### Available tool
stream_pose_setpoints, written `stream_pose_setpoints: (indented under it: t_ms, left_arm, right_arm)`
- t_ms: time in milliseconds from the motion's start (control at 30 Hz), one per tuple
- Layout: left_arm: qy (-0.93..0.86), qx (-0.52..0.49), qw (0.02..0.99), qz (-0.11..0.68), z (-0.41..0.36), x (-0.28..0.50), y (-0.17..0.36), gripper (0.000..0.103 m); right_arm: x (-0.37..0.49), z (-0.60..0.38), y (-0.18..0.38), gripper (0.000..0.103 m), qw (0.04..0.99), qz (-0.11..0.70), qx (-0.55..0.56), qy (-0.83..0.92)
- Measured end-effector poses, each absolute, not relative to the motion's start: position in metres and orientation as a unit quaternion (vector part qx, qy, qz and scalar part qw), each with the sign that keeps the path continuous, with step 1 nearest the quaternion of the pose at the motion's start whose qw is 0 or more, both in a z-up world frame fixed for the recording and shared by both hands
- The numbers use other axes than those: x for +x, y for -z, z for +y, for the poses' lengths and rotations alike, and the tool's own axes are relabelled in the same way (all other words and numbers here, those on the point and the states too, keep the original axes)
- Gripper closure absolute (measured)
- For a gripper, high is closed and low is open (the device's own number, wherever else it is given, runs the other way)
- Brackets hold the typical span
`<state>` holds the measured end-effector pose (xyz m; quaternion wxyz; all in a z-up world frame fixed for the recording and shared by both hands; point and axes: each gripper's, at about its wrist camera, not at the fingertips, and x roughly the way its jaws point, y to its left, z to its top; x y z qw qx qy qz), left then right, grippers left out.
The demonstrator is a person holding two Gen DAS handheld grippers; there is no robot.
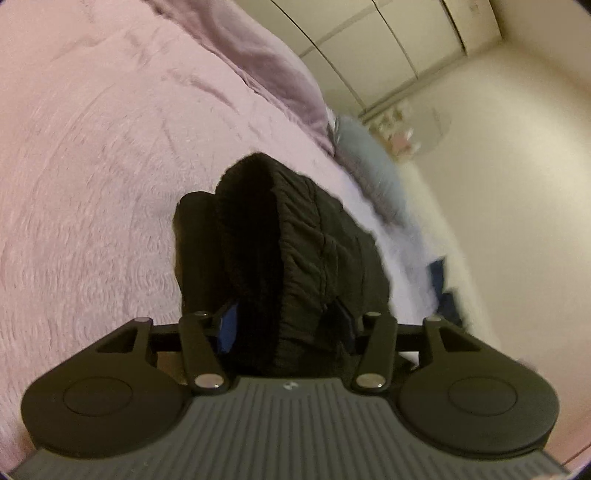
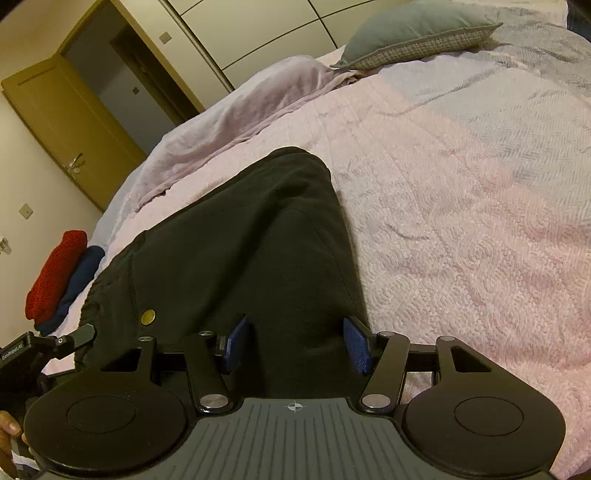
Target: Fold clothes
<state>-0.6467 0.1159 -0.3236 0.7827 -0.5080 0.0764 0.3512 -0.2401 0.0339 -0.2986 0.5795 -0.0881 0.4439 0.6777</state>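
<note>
Left wrist view shows the left gripper [image 1: 286, 325] with its blue pads [image 1: 227, 328] pressed in on a bunched fold of the black garment [image 1: 295, 236], so it is clamped on the cloth at what looks like the gathered, elastic waistband. The fabric rises in a hump ahead of the pads, lifted off the pink bedspread [image 1: 92, 184]. The background is blurred; a pale wall [image 1: 498, 166] and cupboard doors [image 1: 388, 33] can be made out beyond the bed's edge.

Right wrist view shows the right gripper [image 2: 293, 345] with its blue pads [image 2: 356, 345] standing apart on either side of the black garment [image 2: 229, 240]; the cloth runs between them, but neither pad seems to press it, so the jaws are spread wide. The garment lies across the pink bedspread [image 2: 461, 221], tapering to a rounded end toward the pillows. A brass-coloured button [image 2: 148, 316] sits on the cloth near its left edge. A grey-green pillow [image 2: 413, 33] lies at the head of the bed. At the bed's left edge rests a folded red garment [image 2: 55, 273] on a dark blue garment [image 2: 86, 267]. A wooden door [image 2: 66, 125] stands open behind
</note>
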Motion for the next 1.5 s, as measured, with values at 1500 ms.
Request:
stream_pose_setpoints:
  t_ms: [1500]
  left_arm:
    - [-0.503, -0.262, 0.794, 0.219, 0.149, -0.601, 0.292, 0.087]
  right_arm:
    - [-0.3, 0.171, 0.304, 0.054, 0.574, 0.23, -0.284, -0.733]
